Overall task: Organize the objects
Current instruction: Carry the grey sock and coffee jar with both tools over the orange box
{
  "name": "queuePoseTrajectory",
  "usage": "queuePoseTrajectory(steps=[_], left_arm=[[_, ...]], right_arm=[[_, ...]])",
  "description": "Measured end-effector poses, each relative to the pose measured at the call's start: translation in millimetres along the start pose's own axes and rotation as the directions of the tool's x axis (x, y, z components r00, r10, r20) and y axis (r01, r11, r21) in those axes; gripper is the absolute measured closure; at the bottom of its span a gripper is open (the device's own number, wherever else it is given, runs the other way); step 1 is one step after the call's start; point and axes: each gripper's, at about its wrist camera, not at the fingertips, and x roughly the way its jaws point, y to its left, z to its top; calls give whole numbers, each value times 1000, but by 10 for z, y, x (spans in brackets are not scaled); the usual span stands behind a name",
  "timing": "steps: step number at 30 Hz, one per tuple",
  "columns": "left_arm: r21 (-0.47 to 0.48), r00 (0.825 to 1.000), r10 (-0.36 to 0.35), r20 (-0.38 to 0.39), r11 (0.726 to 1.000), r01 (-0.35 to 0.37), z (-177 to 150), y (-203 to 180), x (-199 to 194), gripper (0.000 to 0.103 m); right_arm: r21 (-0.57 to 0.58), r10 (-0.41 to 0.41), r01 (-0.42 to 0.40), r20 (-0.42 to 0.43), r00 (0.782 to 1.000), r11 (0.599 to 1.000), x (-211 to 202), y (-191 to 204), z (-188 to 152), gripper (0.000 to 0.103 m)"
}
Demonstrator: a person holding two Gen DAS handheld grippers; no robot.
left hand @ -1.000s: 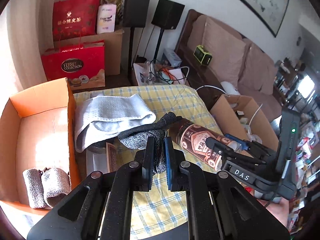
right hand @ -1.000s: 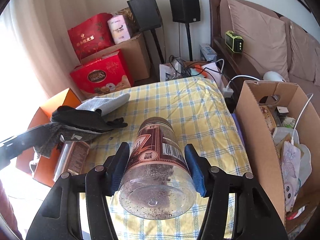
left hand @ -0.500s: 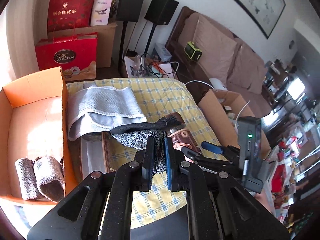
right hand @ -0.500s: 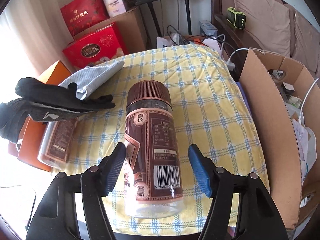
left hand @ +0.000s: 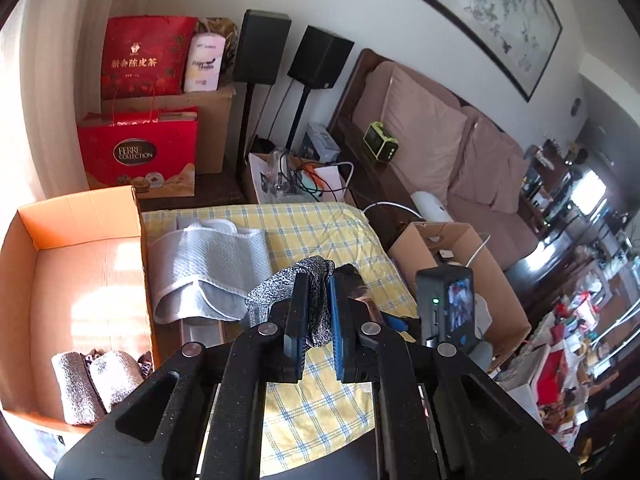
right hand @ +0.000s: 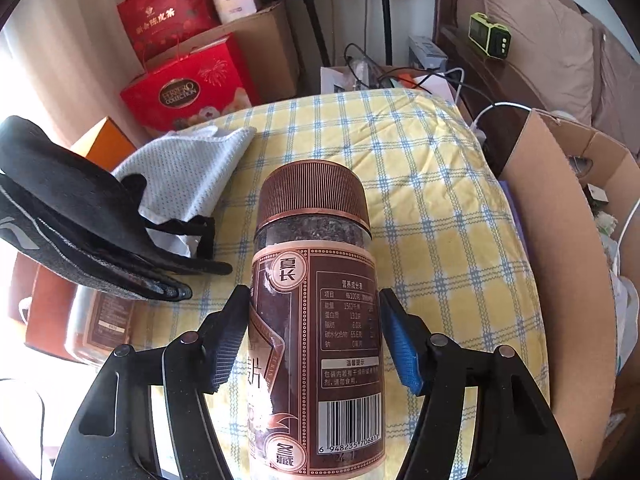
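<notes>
- Yellow checked cloth (left hand: 320, 232) covers the counter I'm working over, with an orange cardboard box (left hand: 80, 240) open at its left edge and a brown carton (right hand: 560, 240) at its right.
- Inside the orange cardboard box, two rolled grey towels (left hand: 96, 384) already lie in the near corner; I count those as sorted.
- My left hand-held gripper (left hand: 316, 320) is pinched nearly shut on a dark grey glove (left hand: 288, 284), which hangs clear of the cloth (in the right wrist view it reads as black with a pale logo).
- Just past the glove, a pale mesh wrap (left hand: 208, 264) is spread on the cloth near the orange box, not yet put away.
- Partly under it lies a second jar (right hand: 100, 320) on its side, also unsorted.
- My right hand-held gripper (right hand: 316, 344) straddles a brown-lidded jar (right hand: 316, 280); its jaws are closing, with the left pad at the label and a sliver of gap showing at the right one.
- By my reckoning roughly a third is done: glove, wrap and both jars are left.
</notes>
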Motion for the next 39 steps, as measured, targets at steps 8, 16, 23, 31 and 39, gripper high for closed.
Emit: queuePoseTrajectory(steps=[8, 16, 23, 31, 39], left_arm=[[-44, 999, 12, 50, 999, -10, 161, 161, -172, 94], [-56, 993, 22, 114, 998, -16, 299, 262, -515, 94], [-57, 990, 44, 134, 998, -36, 313, 339, -699, 94], [-90, 987, 89, 134, 993, -77, 249, 598, -800, 94], [-134, 974, 153, 164, 982, -132, 192, 991, -1049, 93]], right_arm=[[27, 5, -9, 127, 992, 1000, -553, -44, 178, 37], [-20, 37, -34, 210, 977, 999, -1029, 172, 298, 37], [-70, 78, -64, 225, 971, 996, -1172, 454, 279, 37], [-112, 133, -111, 209, 969, 987, -1127, 795, 299, 37], [-165, 205, -176, 176, 963, 970, -991, 1284, 338, 37]])
